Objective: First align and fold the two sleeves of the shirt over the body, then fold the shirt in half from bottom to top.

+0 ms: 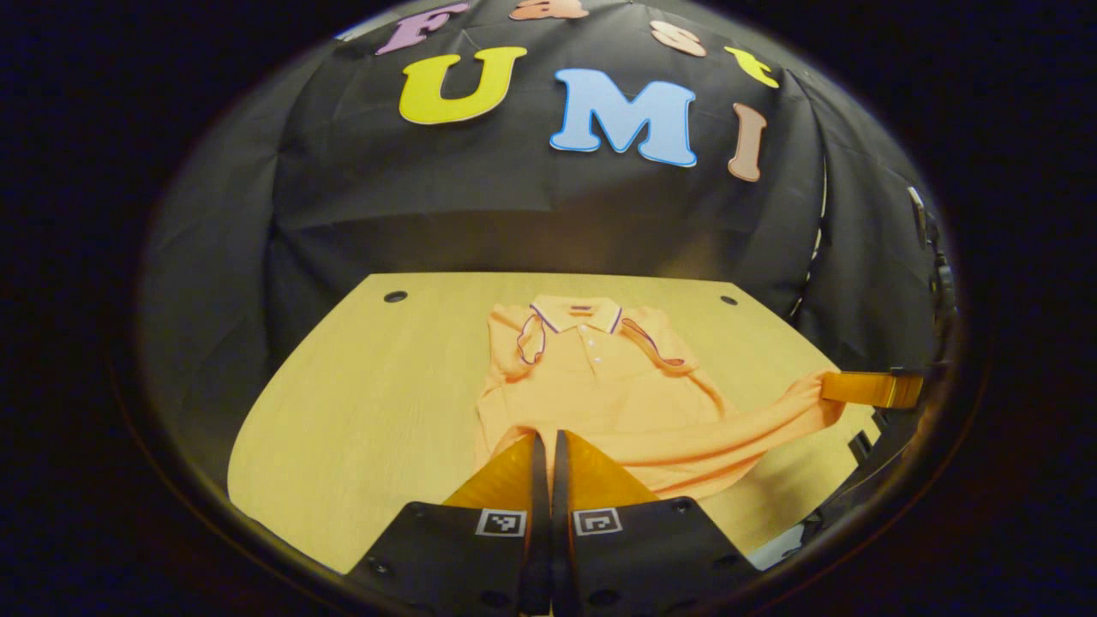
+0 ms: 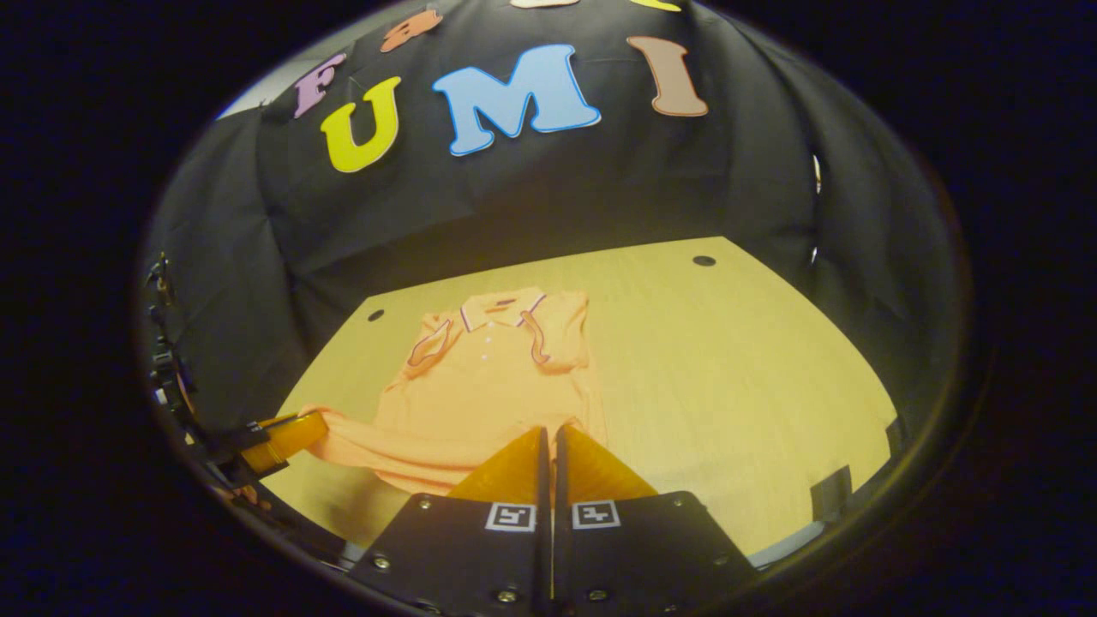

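Observation:
An orange polo shirt (image 1: 600, 386) lies collar-away on the wooden table (image 1: 368, 394), both short sleeves folded in over the chest. My left gripper (image 1: 546, 439) is shut on one bottom hem corner at the near edge. The right gripper (image 1: 866, 388) shows at the right of the left gripper view, pinching the other hem corner, with the hem stretched between the two. In the right gripper view the shirt (image 2: 488, 377) lies ahead to the left. My right gripper (image 2: 548, 433) is shut on the hem, and the left gripper (image 2: 287, 439) holds the far corner.
The table has two dark round holes near its back corners (image 1: 395, 296) (image 1: 728, 300). Bare wood spreads to the right of the shirt (image 2: 737, 377) in the right gripper view. Black cloth walls close in behind and at the sides.

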`<state>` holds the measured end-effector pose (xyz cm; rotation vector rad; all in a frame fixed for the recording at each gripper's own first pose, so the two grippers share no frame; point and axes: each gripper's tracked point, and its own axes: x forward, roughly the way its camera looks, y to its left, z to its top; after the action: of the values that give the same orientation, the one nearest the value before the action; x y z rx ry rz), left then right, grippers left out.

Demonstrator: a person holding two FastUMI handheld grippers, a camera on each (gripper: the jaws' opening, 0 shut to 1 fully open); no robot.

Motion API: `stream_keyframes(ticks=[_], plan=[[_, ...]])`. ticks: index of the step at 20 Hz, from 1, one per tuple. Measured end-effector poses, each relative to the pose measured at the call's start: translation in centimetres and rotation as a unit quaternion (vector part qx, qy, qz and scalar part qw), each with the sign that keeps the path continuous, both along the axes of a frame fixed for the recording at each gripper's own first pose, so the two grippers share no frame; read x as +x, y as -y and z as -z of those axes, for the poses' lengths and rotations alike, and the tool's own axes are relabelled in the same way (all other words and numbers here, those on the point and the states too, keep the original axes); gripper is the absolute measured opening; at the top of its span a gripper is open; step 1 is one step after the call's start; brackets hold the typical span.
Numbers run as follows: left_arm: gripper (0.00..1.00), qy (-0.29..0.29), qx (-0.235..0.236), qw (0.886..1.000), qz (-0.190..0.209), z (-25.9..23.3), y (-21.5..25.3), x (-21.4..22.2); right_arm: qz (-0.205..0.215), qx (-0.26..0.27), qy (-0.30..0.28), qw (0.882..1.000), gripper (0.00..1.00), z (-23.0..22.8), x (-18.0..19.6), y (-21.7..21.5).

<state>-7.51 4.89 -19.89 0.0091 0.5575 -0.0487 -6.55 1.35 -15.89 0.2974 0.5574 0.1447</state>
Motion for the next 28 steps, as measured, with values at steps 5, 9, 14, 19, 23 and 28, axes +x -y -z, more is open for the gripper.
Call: stream_keyframes(ticks=[5, 9, 14, 19, 23, 28], plan=[[0.06, 0.012, -0.012, 1.000, 0.007, -1.2, -1.3, 7.1, 0.009, -0.013, 0.008, 1.000, 0.01, -1.6, 5.8, -0.1], [0.06, 0.023, -0.007, 0.999, 0.025, -1.7, -1.7, 12.8, 0.021, -0.023, 0.015, 0.999, 0.01, -2.6, 10.7, -0.3], [0.06, 0.033, 0.004, 0.999, 0.041, -1.6, -2.0, 19.2, 0.033, -0.041, 0.014, 0.999, 0.01, -3.1, 16.5, -0.3], [0.07, 0.049, 0.011, 0.998, 0.035, -0.1, -2.9, 24.3, 0.036, -0.051, 0.011, 0.998, 0.01, -2.0, 21.5, -1.0], [0.06, 0.056, 0.026, 0.998, 0.020, 1.7, -4.1, 27.3, 0.037, -0.042, 0.018, 0.998, 0.01, -1.4, 24.9, -2.0], [0.06, 0.100, 0.045, 0.994, 0.008, 1.7, -5.7, 30.0, 0.036, -0.029, 0.026, 0.999, 0.01, -0.5, 28.9, -2.7]])
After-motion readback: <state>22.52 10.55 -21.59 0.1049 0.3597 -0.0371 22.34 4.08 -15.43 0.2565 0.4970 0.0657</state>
